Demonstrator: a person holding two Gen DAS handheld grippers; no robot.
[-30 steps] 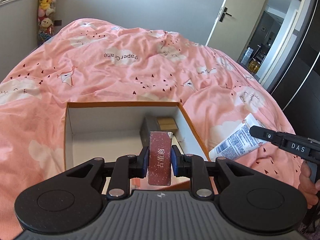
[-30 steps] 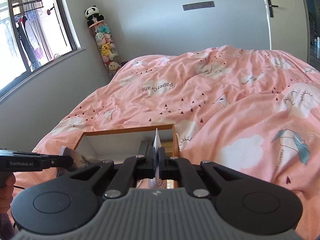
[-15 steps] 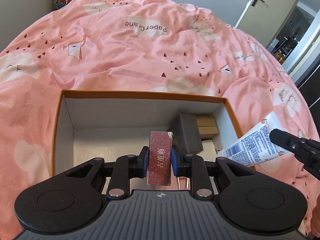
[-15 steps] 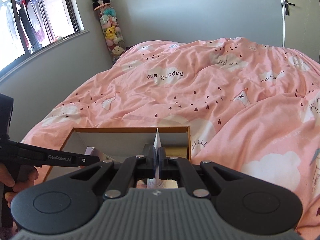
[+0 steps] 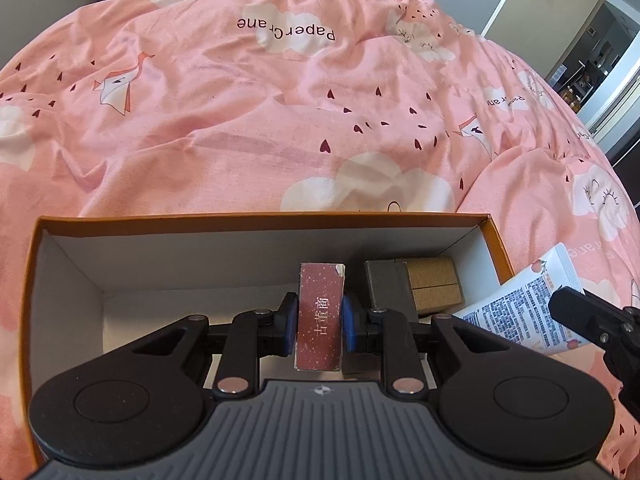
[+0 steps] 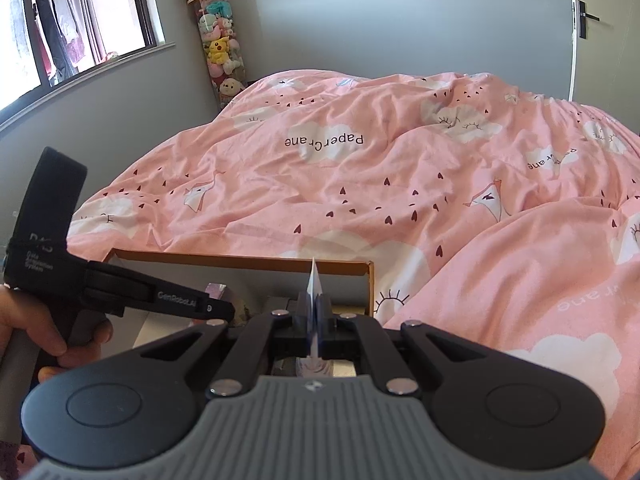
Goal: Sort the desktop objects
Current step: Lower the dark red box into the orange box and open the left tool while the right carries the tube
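Left hand-held gripper (image 5: 320,322) clamps 1 red box (image 5: 320,316); right hand-held gripper (image 6: 315,316) pinches 1 white tube (image 5: 520,312).

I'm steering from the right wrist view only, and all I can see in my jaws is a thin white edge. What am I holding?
Observer: A white tube with blue print. The right gripper is shut on it, beside the right rim of the orange-edged box.
Operator: And the left gripper? I only see its side.
Observer: It is clamped on a dark red packet with white characters, above the open box.
Operator: Is anything in the box?
Observer: A grey box and cork-coloured blocks sit in its far right corner.
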